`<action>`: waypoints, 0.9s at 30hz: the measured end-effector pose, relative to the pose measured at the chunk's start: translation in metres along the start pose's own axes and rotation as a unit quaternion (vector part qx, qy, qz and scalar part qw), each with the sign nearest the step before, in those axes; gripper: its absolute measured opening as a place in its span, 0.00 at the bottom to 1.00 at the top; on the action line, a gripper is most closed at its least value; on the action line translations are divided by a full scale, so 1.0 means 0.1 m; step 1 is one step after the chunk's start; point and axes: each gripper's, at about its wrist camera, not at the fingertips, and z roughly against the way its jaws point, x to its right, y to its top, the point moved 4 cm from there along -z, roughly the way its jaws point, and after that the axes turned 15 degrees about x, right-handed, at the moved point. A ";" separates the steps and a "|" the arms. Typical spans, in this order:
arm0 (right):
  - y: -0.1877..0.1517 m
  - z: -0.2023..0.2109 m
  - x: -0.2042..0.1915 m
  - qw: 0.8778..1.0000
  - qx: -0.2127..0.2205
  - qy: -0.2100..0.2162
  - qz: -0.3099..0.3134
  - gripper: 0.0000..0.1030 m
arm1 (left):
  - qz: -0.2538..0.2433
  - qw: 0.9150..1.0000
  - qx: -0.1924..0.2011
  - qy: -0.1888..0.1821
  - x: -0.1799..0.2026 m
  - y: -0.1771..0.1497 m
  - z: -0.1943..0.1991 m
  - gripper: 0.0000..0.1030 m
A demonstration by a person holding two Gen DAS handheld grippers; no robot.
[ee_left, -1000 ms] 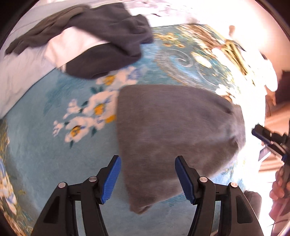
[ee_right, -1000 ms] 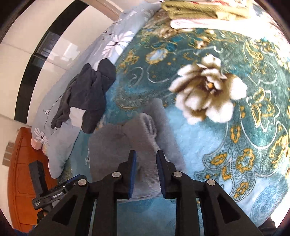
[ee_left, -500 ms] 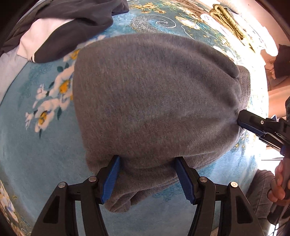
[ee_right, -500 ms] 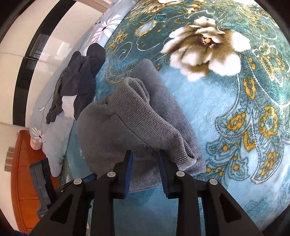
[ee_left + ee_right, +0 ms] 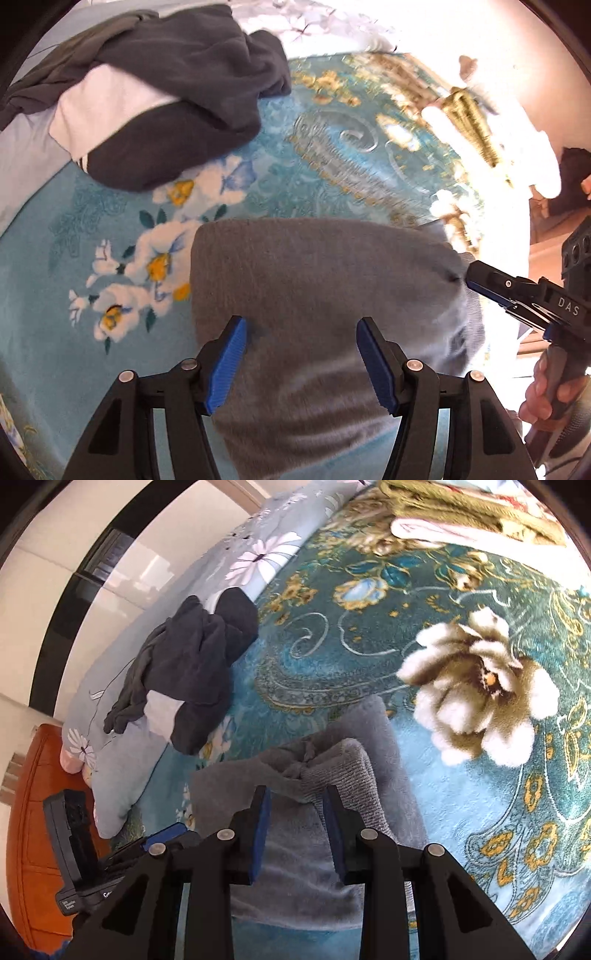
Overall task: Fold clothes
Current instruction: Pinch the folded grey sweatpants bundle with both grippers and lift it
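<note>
Both grippers have pulled back from the grey sweater [image 5: 325,295] versus half a second ago; it fills less of the left view. Left gripper [image 5: 299,363] stands wide open over the sweater's near edge, pads clear of the cloth, nothing held. Right gripper [image 5: 295,827] jaws have just been opening, now a narrow gap above the ribbed fold, fabric behind them, no grip visible. Sweater lies folded flat on the teal floral blanket [image 5: 461,812]. Dark clothes pile [image 5: 177,96] sits well apart, by the pillow [image 5: 122,775].
</note>
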 end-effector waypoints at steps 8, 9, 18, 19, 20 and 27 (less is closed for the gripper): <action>-0.04 -0.12 0.36 0.997 -0.021 0.001 -0.071 0.29 | 0.038 0.999 -0.021 -0.033 -0.12 -0.07 -0.01 0.64; -0.03 -0.06 0.34 0.998 -0.017 0.008 -0.065 0.30 | 0.043 0.998 -0.014 -0.042 -0.14 -0.07 0.07 0.64; -0.20 0.29 0.66 0.998 -0.010 0.010 -0.062 0.79 | 0.116 0.992 -0.031 -0.027 -0.79 -0.33 0.04 0.69; -0.24 0.25 0.70 0.998 -0.019 0.008 -0.066 0.81 | 0.135 0.990 -0.038 -0.036 -0.83 -0.37 0.00 0.70; -0.28 0.21 0.72 0.997 -0.028 0.015 -0.072 0.84 | 0.148 0.987 -0.041 -0.047 -0.84 -0.40 -0.04 0.72; -0.38 -0.07 0.74 0.994 -0.051 0.035 -0.086 0.85 | 0.136 0.986 -0.017 -0.098 -0.70 -0.32 -0.18 0.87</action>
